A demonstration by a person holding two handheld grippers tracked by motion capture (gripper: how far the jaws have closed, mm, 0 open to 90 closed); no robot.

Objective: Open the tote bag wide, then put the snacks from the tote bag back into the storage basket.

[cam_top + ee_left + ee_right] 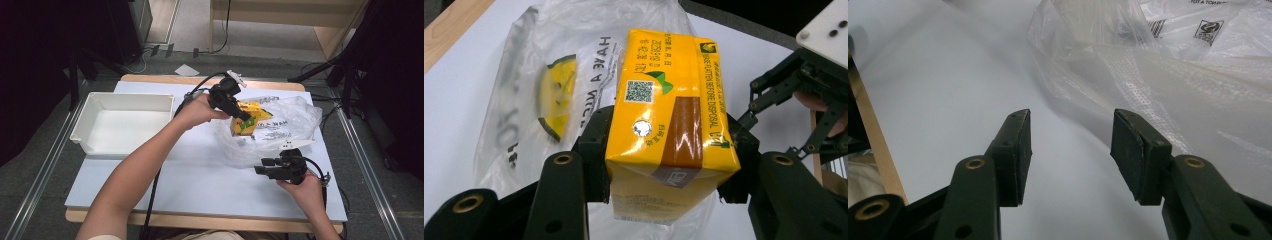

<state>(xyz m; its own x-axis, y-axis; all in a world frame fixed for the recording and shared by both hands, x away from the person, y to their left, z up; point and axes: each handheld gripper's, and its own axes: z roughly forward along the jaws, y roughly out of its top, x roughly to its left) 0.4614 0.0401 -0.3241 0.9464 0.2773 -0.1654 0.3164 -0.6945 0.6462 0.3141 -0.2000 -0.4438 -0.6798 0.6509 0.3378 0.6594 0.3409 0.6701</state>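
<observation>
My left gripper is shut on a yellow drink carton, with both pads pressed on its sides. It holds the carton just above the mouth of a clear plastic bag printed with black lettering. The bag lies crumpled on the white table behind the carton. My right gripper hovers near the bag's front edge, open, with nothing between its jaws. In the right gripper view the bag lies just ahead and to the right.
A white plastic bin stands empty at the table's left. The white tabletop has a wooden rim at front and back. Black stands and cables flank the table on both sides.
</observation>
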